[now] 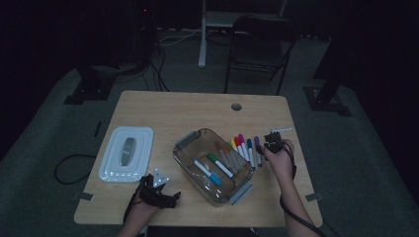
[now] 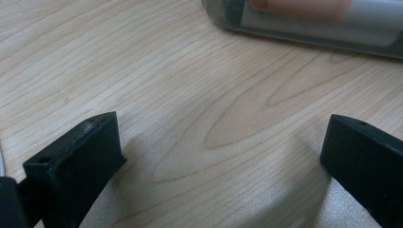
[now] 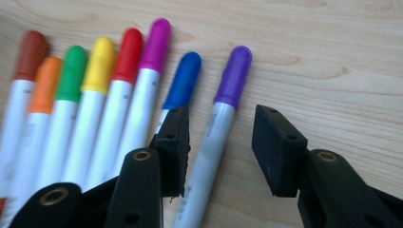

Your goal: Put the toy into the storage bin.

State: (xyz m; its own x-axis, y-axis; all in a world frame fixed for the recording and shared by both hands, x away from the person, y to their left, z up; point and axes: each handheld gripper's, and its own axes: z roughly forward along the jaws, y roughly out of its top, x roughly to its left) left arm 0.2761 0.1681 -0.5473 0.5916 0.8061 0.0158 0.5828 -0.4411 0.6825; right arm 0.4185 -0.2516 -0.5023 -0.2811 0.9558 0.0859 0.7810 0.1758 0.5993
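Note:
A row of capped markers lies on the wooden table just right of a clear plastic container (image 1: 184, 143). From left to right in the right gripper view they are brown, orange, green, yellow, red (image 3: 127, 57), magenta, blue (image 3: 183, 80) and purple (image 3: 233, 76). My right gripper (image 3: 221, 123) is low over the row's right end (image 1: 272, 143). Its jaws stand open, one on each side of the purple marker's (image 1: 257, 148) white barrel, without pressing on it. Two markers, green-capped (image 1: 220, 165) and blue-capped (image 1: 207, 173), lie inside the container. My left gripper (image 1: 168, 197) rests open on bare wood (image 2: 223, 142) near the front edge.
The container's white lid (image 1: 126, 153) lies flat at the table's left. A corner of the container (image 2: 304, 28) shows ahead of the left jaws. A cable hole (image 1: 236, 106) sits near the far edge, and a chair (image 1: 257, 49) stands beyond the table.

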